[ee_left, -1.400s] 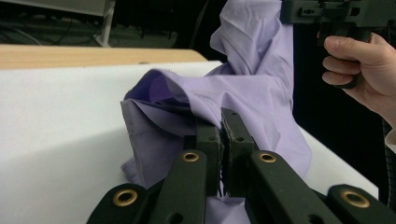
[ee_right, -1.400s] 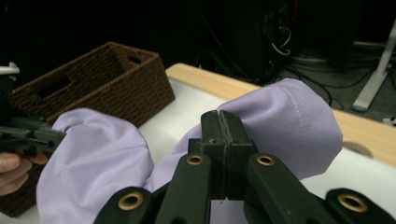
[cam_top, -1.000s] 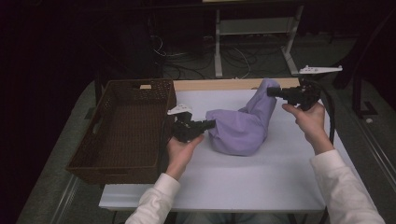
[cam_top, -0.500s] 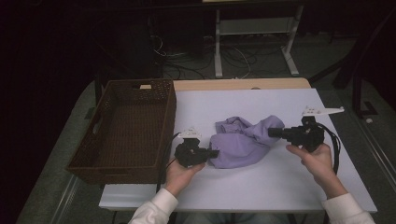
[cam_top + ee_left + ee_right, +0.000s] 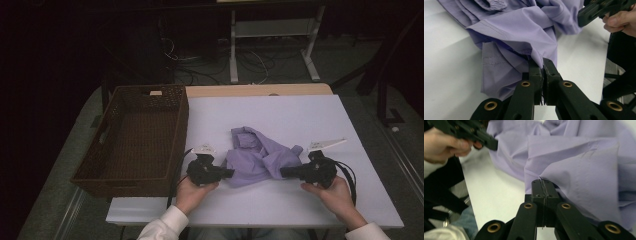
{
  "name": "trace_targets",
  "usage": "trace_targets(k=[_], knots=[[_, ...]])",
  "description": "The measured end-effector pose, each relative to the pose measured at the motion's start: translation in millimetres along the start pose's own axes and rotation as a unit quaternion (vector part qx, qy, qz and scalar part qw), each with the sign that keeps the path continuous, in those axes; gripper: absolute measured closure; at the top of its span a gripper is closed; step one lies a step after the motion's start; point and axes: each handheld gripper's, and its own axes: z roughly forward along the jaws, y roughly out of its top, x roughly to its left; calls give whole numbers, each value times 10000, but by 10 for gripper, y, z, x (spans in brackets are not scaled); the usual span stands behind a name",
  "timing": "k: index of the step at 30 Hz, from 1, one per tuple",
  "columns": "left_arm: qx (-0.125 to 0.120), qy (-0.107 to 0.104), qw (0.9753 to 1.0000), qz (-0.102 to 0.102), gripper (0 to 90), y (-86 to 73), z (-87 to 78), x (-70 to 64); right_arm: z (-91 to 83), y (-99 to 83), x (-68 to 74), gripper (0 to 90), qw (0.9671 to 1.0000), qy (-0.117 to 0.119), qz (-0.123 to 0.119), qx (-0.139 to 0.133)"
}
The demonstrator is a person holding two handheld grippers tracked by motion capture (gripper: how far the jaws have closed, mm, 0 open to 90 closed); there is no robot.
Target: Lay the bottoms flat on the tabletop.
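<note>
Dim clutter of cables and metal stand legs sits beyond the white matte tabletop (image 5: pixel 280 115), and on that tabletop we have a crumpled lilac woven-cotton garment (image 5: pixel 257 157) lying near the front edge, between our two hands and just right of the dark brown wicker basket (image 5: pixel 135 137), apart from it. We hold the left gripper (image 5: pixel 227 173) at the garment's left edge, its jaws clenched on a pinch of cloth, as the left gripper view makes plain: a stitched hem fold (image 5: pixel 496 62) hangs just beside the pinch. We hold the right gripper (image 5: pixel 286 172) at the right edge, jaws likewise clamped on a thin fold, with fabric fanning away from the tips in the right gripper view. We judge the cloth light, limp and thin, with no stiffness of its own, so it will sag and drape wherever it is unsupported and may slide out of a shallow pinch. Hems and seams look like the best places to take hold, being doubled and stitched. Its surface is smooth with soft creases; the basket is coarse, rigid and rectangular with cut-out handles, and it is empty
</note>
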Motion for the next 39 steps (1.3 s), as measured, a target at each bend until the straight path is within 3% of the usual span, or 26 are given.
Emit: trace_targets(k=[7,12,18,20,31,39], knots=[[287,-193,9993,121,862,-51,82,-84,182,-104,153,885,9988,141,-54,463],[380,-272,9987,218,862,-71,93,-141,314,-171,294,884,9960,307,-160,828],[428,-324,9983,224,860,-77,118,-137,409,-194,409,867,9939,239,-373,1006],[488,-334,9979,256,859,-83,137,-136,415,-190,426,817,9936,229,-413,1024],[738,-398,9955,434,852,-67,230,-146,170,-31,529,656,9975,454,-397,360],[748,-420,9953,457,852,-65,256,-161,90,270,474,569,9981,247,-511,-223]])
